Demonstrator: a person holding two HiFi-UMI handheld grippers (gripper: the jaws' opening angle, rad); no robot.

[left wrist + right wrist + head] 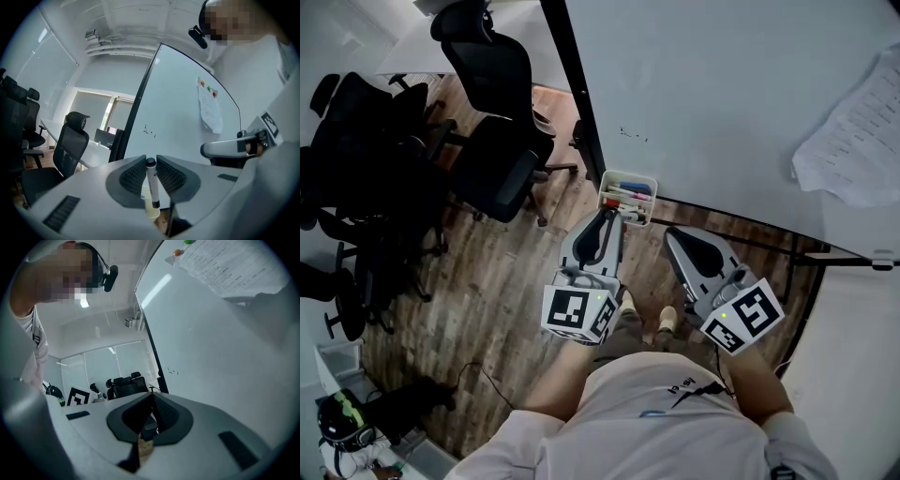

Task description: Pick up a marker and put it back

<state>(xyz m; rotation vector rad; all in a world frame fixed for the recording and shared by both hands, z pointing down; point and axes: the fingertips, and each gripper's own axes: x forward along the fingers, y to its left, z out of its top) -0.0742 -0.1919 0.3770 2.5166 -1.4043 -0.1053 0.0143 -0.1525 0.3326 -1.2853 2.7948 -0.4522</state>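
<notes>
Above tray (639, 180), level hand-held gripper (151, 160) grips marker (153, 187)

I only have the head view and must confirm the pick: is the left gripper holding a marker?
Observer: Yes. The left gripper view shows a marker clamped in the left gripper.
Operator: How does it sit?
Observer: Upright between the pads, white barrel, dark at both ends.
Operator: And the other hand?
Observer: The right gripper is shut, with nothing between its jaws.
</notes>
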